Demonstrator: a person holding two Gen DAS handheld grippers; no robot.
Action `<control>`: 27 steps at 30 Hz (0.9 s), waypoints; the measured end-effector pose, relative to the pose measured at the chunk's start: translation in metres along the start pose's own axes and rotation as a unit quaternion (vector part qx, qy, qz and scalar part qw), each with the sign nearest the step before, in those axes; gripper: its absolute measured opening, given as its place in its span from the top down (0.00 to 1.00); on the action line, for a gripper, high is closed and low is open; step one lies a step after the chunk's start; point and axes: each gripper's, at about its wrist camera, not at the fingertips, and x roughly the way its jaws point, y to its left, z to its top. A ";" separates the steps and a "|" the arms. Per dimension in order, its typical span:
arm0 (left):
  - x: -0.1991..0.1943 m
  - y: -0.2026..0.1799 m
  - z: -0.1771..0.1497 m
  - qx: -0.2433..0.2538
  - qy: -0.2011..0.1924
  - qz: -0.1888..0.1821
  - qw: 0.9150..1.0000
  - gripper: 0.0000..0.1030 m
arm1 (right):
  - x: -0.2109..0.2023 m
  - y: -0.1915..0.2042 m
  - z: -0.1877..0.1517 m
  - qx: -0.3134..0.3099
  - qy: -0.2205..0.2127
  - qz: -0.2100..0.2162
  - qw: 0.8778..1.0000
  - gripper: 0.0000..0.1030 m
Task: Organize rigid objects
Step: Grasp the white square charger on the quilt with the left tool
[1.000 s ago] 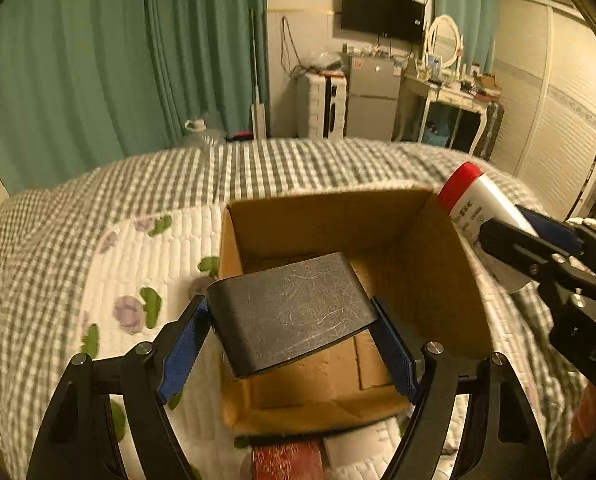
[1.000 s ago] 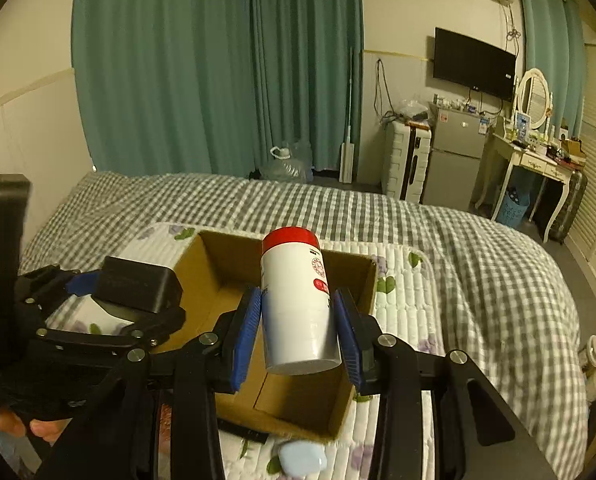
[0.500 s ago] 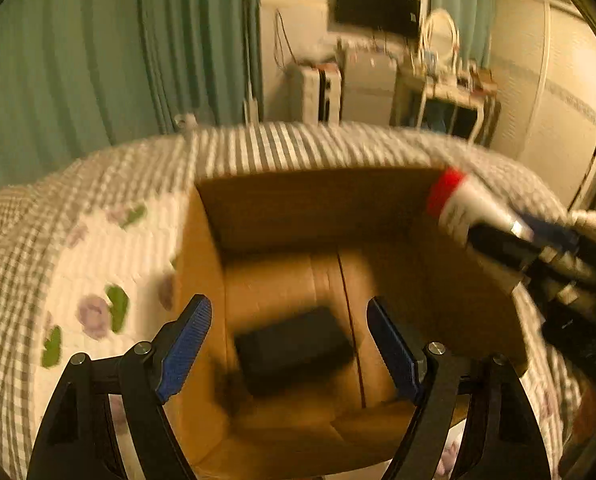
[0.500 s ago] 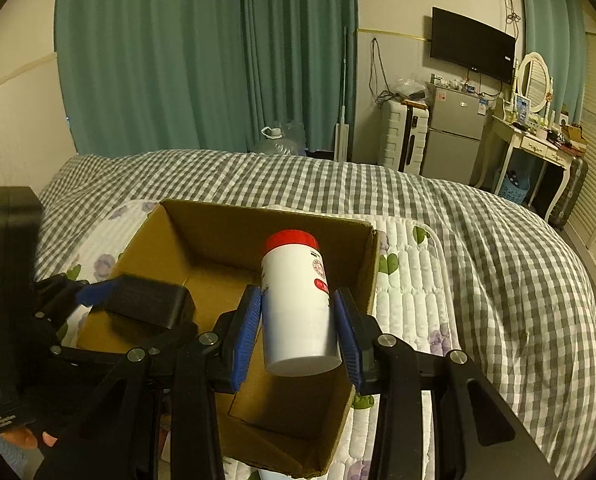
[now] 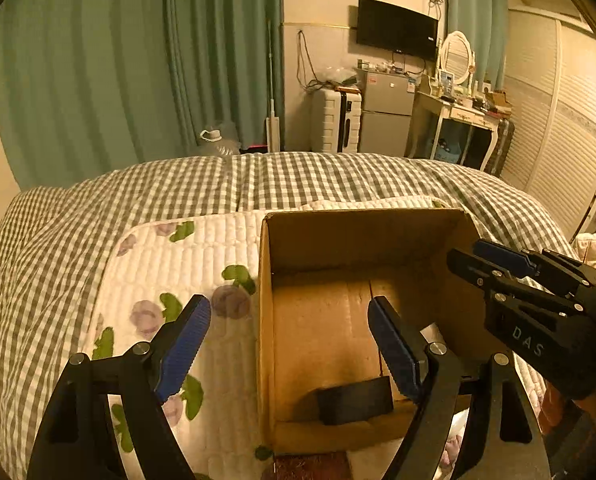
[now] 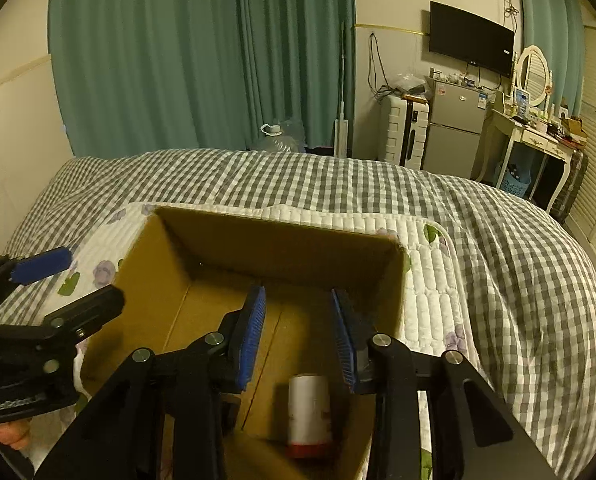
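Bedroom, checked bed [image 5: 298,184] carries open brown cardboard box [image 5: 361,236]. My left tool [image 5: 288,344], right tool [image 6: 298,328]: wide, empty. Black block [image 5: 353,400], red-capped white bottle [image 6: 309,414] at box's near edge. Lift straight, clear walls.

Black block [image 5: 354,399] and white, red-capped bottle [image 6: 309,414], cap nearest, lying inside open cardboard box [image 5: 361,236].

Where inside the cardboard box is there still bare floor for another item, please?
The open brown cardboard box has bare floor along its far wall. Its near end is crowded: the black rectangular block and the white red-capped bottle lie there.
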 end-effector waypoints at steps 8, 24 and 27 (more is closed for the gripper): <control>-0.064 0.007 -0.004 -0.014 -0.018 0.015 1.000 0.03 | -0.053 -0.007 0.007 -0.011 -0.002 -0.008 1.000 0.41; -0.120 -0.002 -0.073 -0.016 0.013 0.021 1.000 0.01 | -0.140 -0.023 -0.062 -0.021 0.066 -0.019 0.997 0.20; -0.098 0.009 -0.101 -0.030 0.041 0.028 0.998 0.01 | -0.122 -0.019 -0.089 -0.027 0.087 -0.014 0.996 0.20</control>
